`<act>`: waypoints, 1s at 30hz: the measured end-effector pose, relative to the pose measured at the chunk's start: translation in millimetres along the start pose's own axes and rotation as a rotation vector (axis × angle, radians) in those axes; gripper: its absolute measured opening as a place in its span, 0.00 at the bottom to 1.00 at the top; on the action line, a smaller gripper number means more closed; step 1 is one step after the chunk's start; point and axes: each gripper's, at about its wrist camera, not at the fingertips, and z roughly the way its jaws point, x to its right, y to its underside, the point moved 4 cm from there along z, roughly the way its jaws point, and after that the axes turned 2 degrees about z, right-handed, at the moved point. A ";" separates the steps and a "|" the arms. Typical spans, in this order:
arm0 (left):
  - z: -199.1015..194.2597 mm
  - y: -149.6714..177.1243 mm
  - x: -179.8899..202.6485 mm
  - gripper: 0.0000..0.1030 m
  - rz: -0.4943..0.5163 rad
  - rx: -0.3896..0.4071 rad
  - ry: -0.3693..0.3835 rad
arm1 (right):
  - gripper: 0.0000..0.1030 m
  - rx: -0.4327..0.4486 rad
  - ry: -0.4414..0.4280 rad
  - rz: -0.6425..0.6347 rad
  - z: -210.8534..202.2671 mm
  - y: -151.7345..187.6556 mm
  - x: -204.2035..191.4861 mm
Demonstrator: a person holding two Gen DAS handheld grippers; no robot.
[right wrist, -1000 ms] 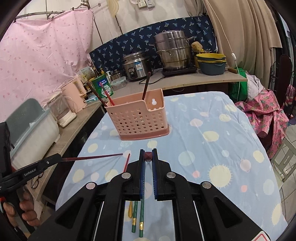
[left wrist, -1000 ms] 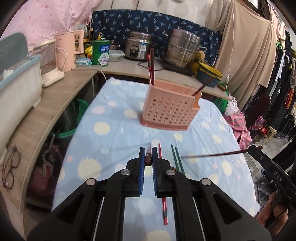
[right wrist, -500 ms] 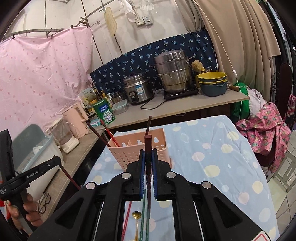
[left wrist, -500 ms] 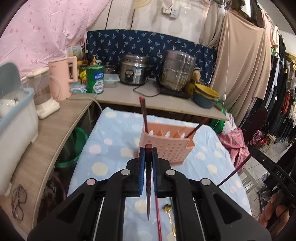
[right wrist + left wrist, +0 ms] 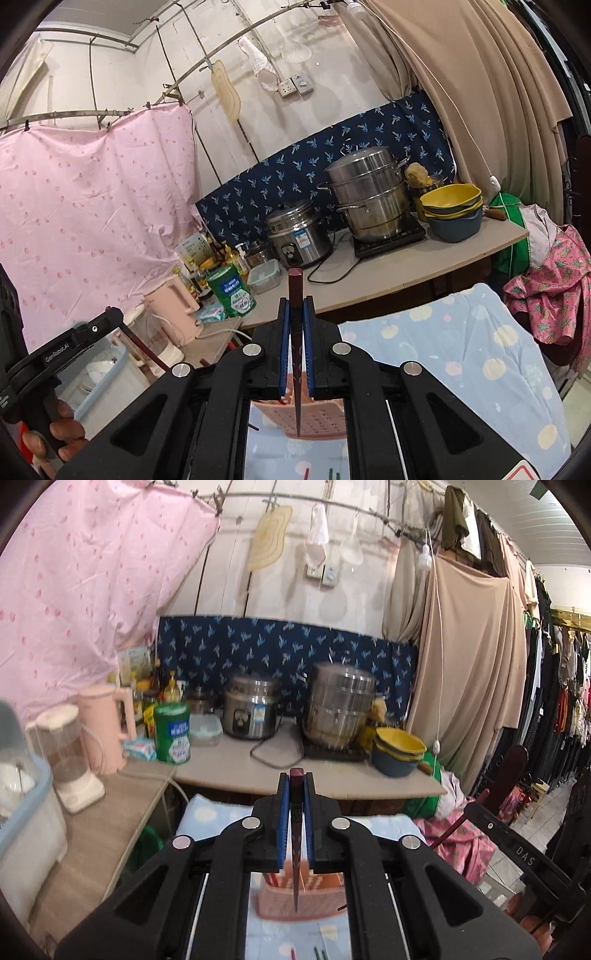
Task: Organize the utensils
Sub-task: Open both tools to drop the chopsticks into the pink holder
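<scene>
Left claw [image 5: 296,794] grips a dark chopstick [image 5: 296,867], now lifted off the table and hanging tip-down over the pink basket [image 5: 301,897]. Right claw [image 5: 296,317] grips its chopstick [image 5: 297,369] likewise, ready to drop in.

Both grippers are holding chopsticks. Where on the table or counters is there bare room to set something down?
Bare tablecloth right of the pink basket is the widest patch. Bare counter lies in front of the rice cooker, past its cord. The left counter corner around the kettle and green can is crowded.
</scene>
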 end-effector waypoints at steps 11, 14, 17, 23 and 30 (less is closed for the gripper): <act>62.3 7.1 -10.6 0.07 0.003 -0.038 -0.048 | 0.07 -0.034 0.068 0.000 68.3 -3.1 13.4; 76.3 20.2 -15.6 0.07 -0.002 -0.077 -0.057 | 0.07 -0.073 0.085 -0.002 81.1 11.2 20.9; 85.2 30.8 -18.1 0.07 -0.010 -0.106 -0.056 | 0.07 -0.106 0.096 -0.002 90.2 22.5 26.8; 90.2 43.3 -16.7 0.09 -0.015 -0.136 -0.055 | 0.08 -0.151 0.117 -0.008 98.4 37.9 33.8; 80.9 45.9 -19.7 0.44 -0.037 -0.135 -0.076 | 0.40 -0.105 0.142 -0.012 82.2 34.4 34.0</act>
